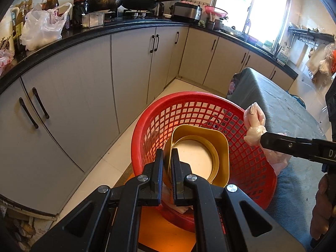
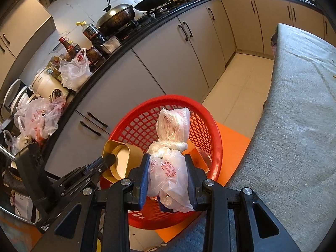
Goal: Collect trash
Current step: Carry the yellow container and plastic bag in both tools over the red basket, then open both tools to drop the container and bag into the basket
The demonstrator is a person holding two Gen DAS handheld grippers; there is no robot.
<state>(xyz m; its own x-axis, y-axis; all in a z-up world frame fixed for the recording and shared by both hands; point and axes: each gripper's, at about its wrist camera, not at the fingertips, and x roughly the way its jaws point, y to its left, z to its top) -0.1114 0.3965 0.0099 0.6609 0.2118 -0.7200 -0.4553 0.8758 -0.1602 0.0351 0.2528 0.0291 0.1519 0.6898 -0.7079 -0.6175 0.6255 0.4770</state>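
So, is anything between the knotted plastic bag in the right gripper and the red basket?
Nothing visible: the knotted clear plastic bag hangs over the red mesh basket; the gold tin sits left.

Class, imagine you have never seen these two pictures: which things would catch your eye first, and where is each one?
The bright red basket on the floor beside the grey-covered table stands out first. Above it the left gripper pinches the wall of a gold tin, while the right gripper clamps a knotted plastic bag. Behind, a black countertop carries pans and bottles.
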